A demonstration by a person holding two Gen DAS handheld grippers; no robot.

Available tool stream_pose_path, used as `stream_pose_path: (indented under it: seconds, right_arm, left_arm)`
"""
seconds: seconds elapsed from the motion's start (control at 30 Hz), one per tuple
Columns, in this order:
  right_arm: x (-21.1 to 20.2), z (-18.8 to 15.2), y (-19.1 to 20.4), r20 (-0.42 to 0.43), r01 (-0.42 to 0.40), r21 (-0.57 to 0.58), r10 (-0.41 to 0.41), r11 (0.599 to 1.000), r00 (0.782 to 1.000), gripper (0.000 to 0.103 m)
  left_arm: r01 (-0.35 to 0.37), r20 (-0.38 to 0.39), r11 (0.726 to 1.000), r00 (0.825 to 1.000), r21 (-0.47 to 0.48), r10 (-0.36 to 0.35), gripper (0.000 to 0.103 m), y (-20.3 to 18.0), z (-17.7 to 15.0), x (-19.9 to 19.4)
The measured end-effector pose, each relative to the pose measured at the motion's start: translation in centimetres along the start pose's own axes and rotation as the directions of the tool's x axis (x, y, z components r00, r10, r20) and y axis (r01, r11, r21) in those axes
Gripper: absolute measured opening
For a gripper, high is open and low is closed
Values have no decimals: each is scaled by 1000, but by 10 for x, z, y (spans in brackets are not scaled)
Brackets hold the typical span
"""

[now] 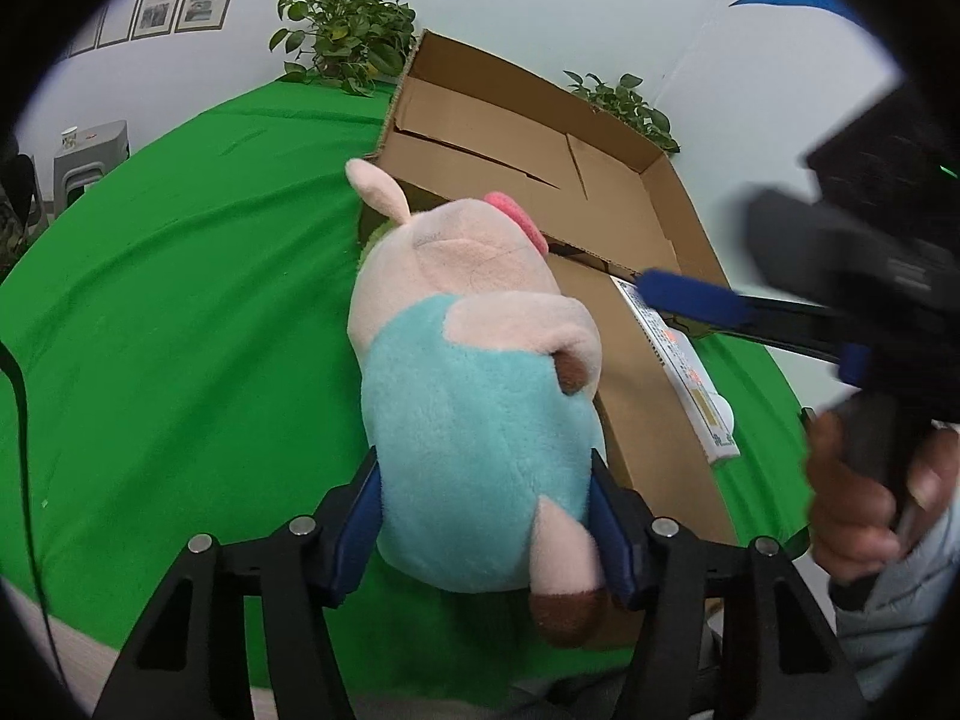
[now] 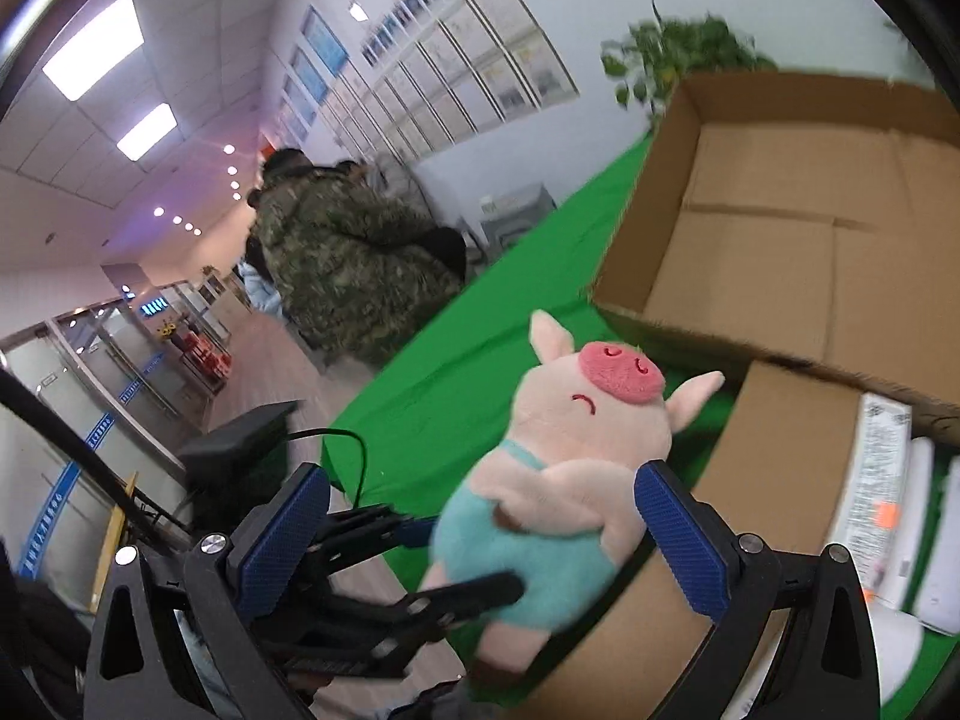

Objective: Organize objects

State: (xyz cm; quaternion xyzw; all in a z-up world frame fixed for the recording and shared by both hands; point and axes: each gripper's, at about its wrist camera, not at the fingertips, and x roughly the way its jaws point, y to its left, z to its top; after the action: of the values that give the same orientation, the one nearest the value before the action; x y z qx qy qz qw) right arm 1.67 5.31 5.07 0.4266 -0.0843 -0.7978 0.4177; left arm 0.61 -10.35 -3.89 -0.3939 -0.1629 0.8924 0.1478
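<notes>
Plush pig [image 1: 474, 396] is clasped by the left gripper [image 1: 486, 525]; right gripper [image 2: 486, 540] is spread, empty; cardboard box [image 1: 600, 192] is unfilled yet.

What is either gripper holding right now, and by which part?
The left gripper clamps the pink plush pig by its teal lower body; the right gripper holds nothing.

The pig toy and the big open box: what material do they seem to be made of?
Pig: soft plush fabric, matt; its pink and blue surface looks fuzzy with short pile, probably stuffed. Box: brown cardboard, matt and uncoated; folded flaps and creases show, likely corrugated, though the edges are too blurred to confirm.
</notes>
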Motion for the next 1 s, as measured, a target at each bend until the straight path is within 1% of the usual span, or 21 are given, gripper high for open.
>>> stream_pose_path:
  seconds: [0.03,0.13,0.2,0.27,0.33,0.4,0.5,0.63,0.67,0.7,0.73,0.77,0.83,0.93,1.0]
  right_arm:
    - [18,4,0,-51,14,29,-12,999,999,102]
    - [55,6,5,-136,15,57,-7,998,991,102]
    - [74,4,14,-177,20,44,-11,999,984,102]
    - [95,-1,27,-229,19,26,-13,999,973,102]
    - [115,-9,34,-272,57,-9,-57,998,961,103]
    - [130,-18,38,-287,101,-37,-108,994,952,101]
    - [140,-25,43,-257,138,-32,-142,990,956,95]
    - [133,-32,54,-184,179,-9,-178,984,967,84]
    - [130,-33,51,-172,183,-2,-181,983,968,83]
    - [113,-36,52,-154,184,8,-181,983,971,81]
    - [108,-36,53,-125,191,15,-187,982,974,80]
    - [90,-37,51,-107,194,19,-191,981,976,80]
    - [64,-32,50,-56,211,21,-209,977,976,79]
    - [26,-18,50,17,245,13,-245,969,969,78]
    - [3,-8,49,63,273,6,-273,962,960,78]
  left_arm:
    - [-9,2,1000,1000,-3,9,61,3,-3,-5]
    - [-28,9,999,1000,-25,28,61,16,-15,-24]
    - [-23,13,999,1000,-43,24,61,23,-23,-32]
    - [-24,24,999,999,-36,25,60,21,-27,-33]
    - [-34,36,999,999,-21,35,59,16,-29,-33]
    - [-33,43,999,998,-20,34,59,15,-30,-34]
    - [-35,49,999,998,-18,36,58,17,-30,-33]
    - [-37,63,999,997,19,35,57,14,-30,-36]
    - [-36,67,999,997,30,34,57,11,-32,-37]
    - [-33,74,998,997,44,30,57,8,-32,-37]
    - [-28,81,998,996,56,24,57,5,-30,-38]
    - [-23,91,997,996,75,16,57,1,-27,-39]
    - [-17,110,994,994,107,5,57,-8,-21,-41]
    - [2,141,987,990,160,-25,57,-21,-8,-42]
    - [16,159,980,986,200,-49,57,-31,4,-40]
